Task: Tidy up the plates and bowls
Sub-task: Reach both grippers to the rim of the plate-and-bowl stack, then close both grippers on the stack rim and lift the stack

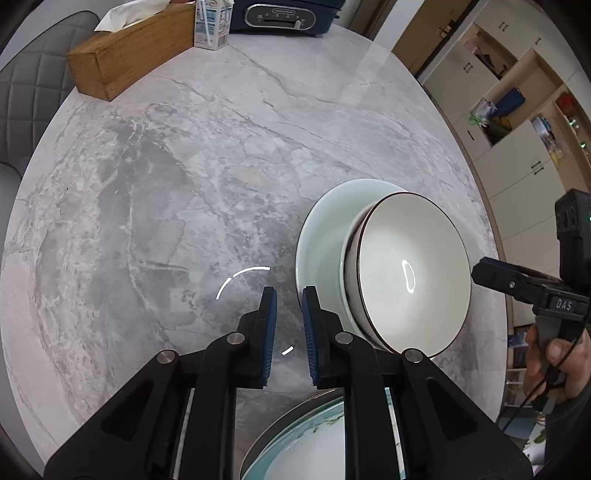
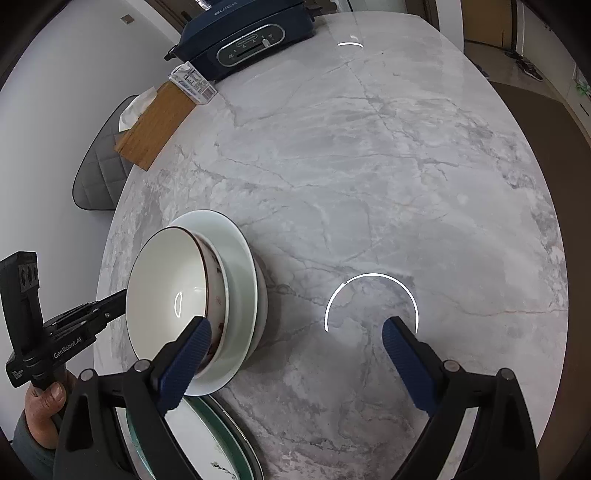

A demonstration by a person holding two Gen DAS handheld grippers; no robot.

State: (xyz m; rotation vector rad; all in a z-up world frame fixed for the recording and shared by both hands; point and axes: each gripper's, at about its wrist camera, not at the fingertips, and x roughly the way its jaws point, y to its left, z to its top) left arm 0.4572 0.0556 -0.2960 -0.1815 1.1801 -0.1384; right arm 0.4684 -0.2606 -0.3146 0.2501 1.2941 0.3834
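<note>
- The green-rimmed plate (image 1: 295,443) lies nearest, at the near table edge directly below the left gripper (image 1: 289,325). Its near part is cut off by the frame and by the gripper arms. In the right wrist view the same plate (image 2: 207,443) shows a faint painted motif that is too small to identify.
- The left gripper has its blue-padded fingers (image 1: 270,314) set a narrow gap apart, with nothing between them. It hovers over bare marble just left of the stacked dishes.
- The white bowl (image 1: 406,273) has a dark rim line and sits inside a pale white plate (image 1: 317,236), right of table centre. A second rim shows under the bowl; whether it is another bowl cannot be told.
- In the right wrist view the bowl (image 2: 162,288) shows a reddish pattern on its outer wall, partly hidden by the left finger (image 2: 184,362) of the right gripper.
- The right gripper (image 2: 295,362) has its fingers spread wide and holds nothing. Its handle reads "DAS" in the left wrist view.
- The left gripper body (image 2: 62,332) reads "GenRobot.AI" in the right wrist view; a smaller label beside it is illegible.
- The marble table (image 1: 184,166) carries, at its far edge, a wooden tissue box (image 1: 125,55), a small carton (image 1: 212,24) with unreadable print, and a dark blue appliance (image 2: 243,37) lettered "QUICK".
- A grey quilted chair (image 2: 99,177) stands at the far left.
</note>
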